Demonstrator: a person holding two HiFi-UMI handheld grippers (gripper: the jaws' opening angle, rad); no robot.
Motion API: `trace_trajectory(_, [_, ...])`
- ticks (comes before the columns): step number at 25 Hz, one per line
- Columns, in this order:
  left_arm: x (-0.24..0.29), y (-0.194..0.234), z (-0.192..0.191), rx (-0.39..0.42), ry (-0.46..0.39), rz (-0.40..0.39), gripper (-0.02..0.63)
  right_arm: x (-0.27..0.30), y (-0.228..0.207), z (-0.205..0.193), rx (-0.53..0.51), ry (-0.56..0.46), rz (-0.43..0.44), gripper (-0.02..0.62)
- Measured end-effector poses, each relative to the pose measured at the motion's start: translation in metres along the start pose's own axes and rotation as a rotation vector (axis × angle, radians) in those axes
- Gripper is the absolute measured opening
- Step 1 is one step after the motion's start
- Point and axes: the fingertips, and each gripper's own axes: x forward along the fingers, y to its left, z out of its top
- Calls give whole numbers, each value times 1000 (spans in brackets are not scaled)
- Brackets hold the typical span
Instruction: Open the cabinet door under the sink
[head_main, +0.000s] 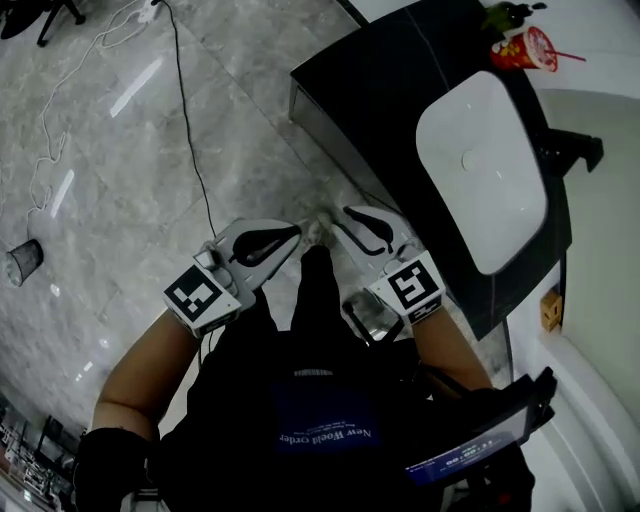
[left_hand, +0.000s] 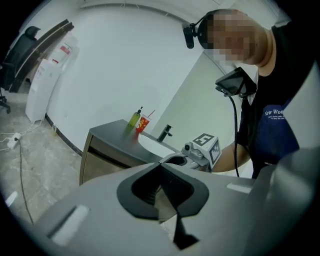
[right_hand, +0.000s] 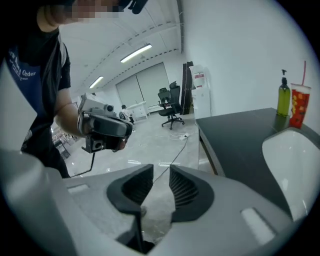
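The dark vanity cabinet (head_main: 385, 90) holds a white sink (head_main: 485, 165) and stands at the upper right of the head view. Only a thin strip of its front (head_main: 305, 112) shows there. In the left gripper view its grey-brown front (left_hand: 100, 162) lies beyond the jaws. My left gripper (head_main: 298, 232) (left_hand: 161, 167) is shut with nothing in it. My right gripper (head_main: 345, 212) (right_hand: 161, 170) is open by a narrow gap and empty. Both hang over the floor beside the cabinet front, apart from it, tips close together.
A black faucet (head_main: 570, 150), a green bottle (right_hand: 283, 100) and a red cup (head_main: 527, 48) stand on the counter by the wall. A black cable (head_main: 190, 130) runs across the marble floor, with a small bin (head_main: 22, 262) at the left. Office chairs (right_hand: 172, 102) stand far off.
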Motion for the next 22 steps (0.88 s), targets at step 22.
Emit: trace_trajectory(22, [7,53,-115,-49,-13,-5,0,48,-86,-120,-440,243,-711,270])
